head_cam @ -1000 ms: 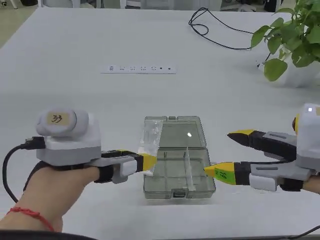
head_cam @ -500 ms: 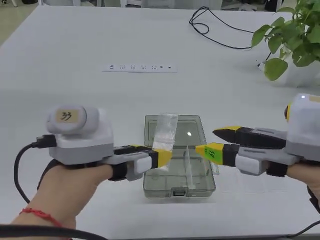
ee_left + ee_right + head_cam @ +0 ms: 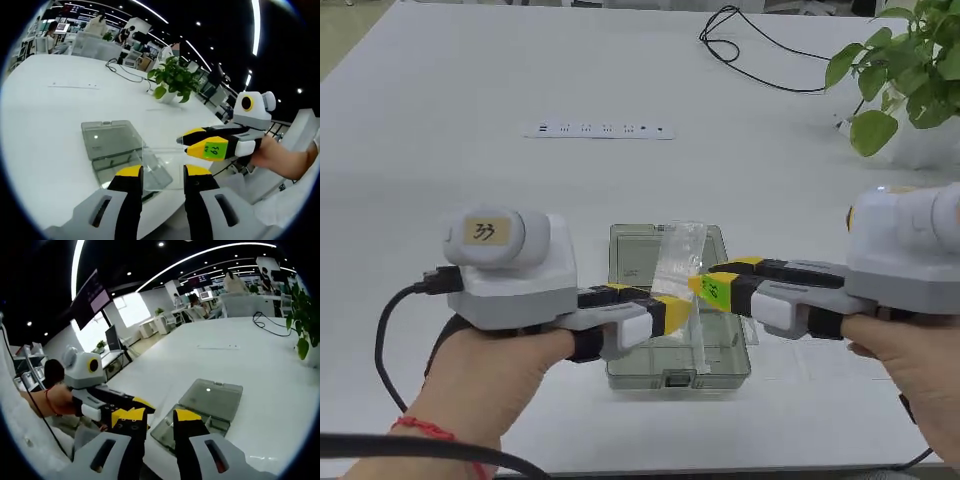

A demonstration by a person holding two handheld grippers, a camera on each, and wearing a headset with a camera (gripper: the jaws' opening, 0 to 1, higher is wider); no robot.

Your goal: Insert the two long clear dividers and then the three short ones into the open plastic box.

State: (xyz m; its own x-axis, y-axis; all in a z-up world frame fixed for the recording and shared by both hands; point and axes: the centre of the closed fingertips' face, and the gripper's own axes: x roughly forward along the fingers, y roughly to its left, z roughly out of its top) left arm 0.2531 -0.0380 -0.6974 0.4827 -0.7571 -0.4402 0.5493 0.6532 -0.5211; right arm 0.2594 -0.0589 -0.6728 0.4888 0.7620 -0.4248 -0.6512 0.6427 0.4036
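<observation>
Where the person's left hand (image 3: 490,372) fills the near edge of the head view, the left gripper (image 3: 670,309) reaches over the plastic box (image 3: 620,372). Its fingers (image 3: 131,173) are clamped on the clear divider (image 3: 682,252), which stands up in the air above the box, well clear of its floor. Just beside it the right gripper (image 3: 706,287) points in from the other side, its fingers (image 3: 207,148) drawn close together at the divider's edge — whether they actually pinch the sheet I cannot tell. Below, the box sits on the white table (image 3: 470,160) with its lid (image 3: 632,255) laid open behind, and one clear strip (image 3: 701,340) appears to stand lengthwise inside. To do this step well, I judge the sheet should first be squared to the box walls and steadied at both ends, then lowered straight so each end meets its slot together. A tilt would likely jam one end — thin clear plastic bends rather than slides. As for writing, the left gripper's housing carries a tag (image 3: 485,232) reading "33", and a sticker (image 3: 216,149) on a right finger bears two digits I cannot read with certainty. Farther off lies a white power strip (image 3: 598,131) whose markings are too small to read, then a black cable (image 3: 760,55) and a green plant (image 3: 900,70).
</observation>
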